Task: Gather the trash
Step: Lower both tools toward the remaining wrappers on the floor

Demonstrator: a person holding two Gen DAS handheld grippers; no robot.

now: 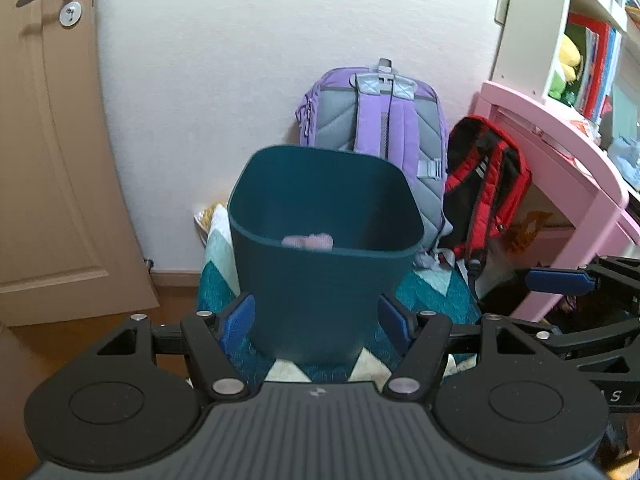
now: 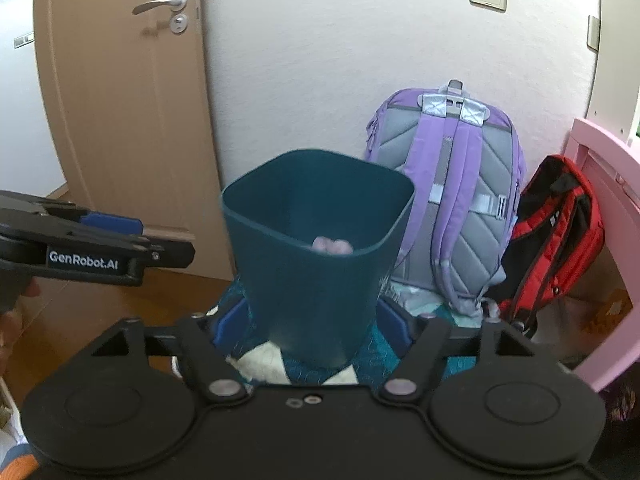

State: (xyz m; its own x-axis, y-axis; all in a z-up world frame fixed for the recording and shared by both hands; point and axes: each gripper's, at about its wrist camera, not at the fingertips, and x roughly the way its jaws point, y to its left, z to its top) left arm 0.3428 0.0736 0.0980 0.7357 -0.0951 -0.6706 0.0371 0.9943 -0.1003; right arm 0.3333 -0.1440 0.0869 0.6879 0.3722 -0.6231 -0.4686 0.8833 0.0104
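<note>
A dark teal trash bin (image 1: 320,272) stands on a teal-and-white quilt, right in front of both grippers; it also shows in the right wrist view (image 2: 316,280). A pale pink crumpled piece of trash (image 1: 308,241) lies inside the bin, also seen in the right wrist view (image 2: 331,245). My left gripper (image 1: 318,322) is open and empty, its blue pads wide apart in front of the bin's lower part. My right gripper (image 2: 314,326) is open and empty, likewise low before the bin. The right gripper shows from the side at the right edge of the left wrist view (image 1: 560,282).
A purple and grey backpack (image 1: 384,128) leans on the wall behind the bin, a red and black backpack (image 1: 486,188) beside it. A pink desk (image 1: 560,152) with shelves is at the right. A brown door (image 1: 52,140) is at the left. The quilt (image 1: 216,292) covers a wooden floor.
</note>
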